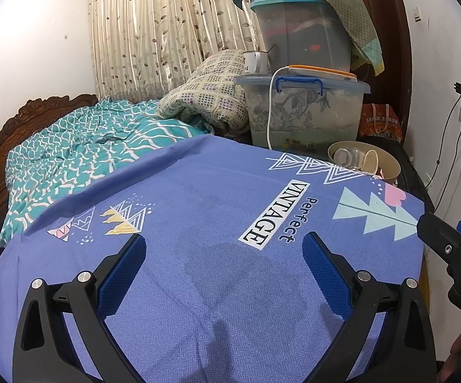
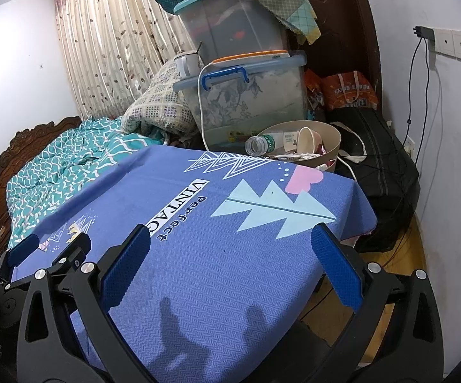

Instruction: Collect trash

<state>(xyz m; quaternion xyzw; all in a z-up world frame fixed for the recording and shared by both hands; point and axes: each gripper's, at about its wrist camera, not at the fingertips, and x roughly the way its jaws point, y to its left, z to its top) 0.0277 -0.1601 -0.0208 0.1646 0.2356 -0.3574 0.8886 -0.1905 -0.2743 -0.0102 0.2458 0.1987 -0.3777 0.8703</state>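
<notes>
A beige round bin point(image 2: 334, 146) stands past the far edge of the blue-cloth table point(image 2: 217, 255). In it lie a clear plastic bottle point(image 2: 260, 144), a paper cup point(image 2: 307, 142) and some wrappers. The bin also shows in the left wrist view point(image 1: 390, 167). My left gripper point(image 1: 225, 249) is open and empty above the cloth. My right gripper point(image 2: 230, 241) is open and empty over the table's right part. The left gripper shows at the left in the right wrist view point(image 2: 53, 245). The right one shows at the right edge of the left wrist view point(image 1: 447, 239).
Stacked clear storage boxes point(image 2: 246, 95) with a mug point(image 2: 187, 62) stand behind the bin. A black bag point(image 2: 387, 172) and an orange bag point(image 2: 348, 92) sit by the right wall. A bed with a teal quilt point(image 1: 80, 146) lies left. A cable hangs from the wall socket point(image 2: 422, 35).
</notes>
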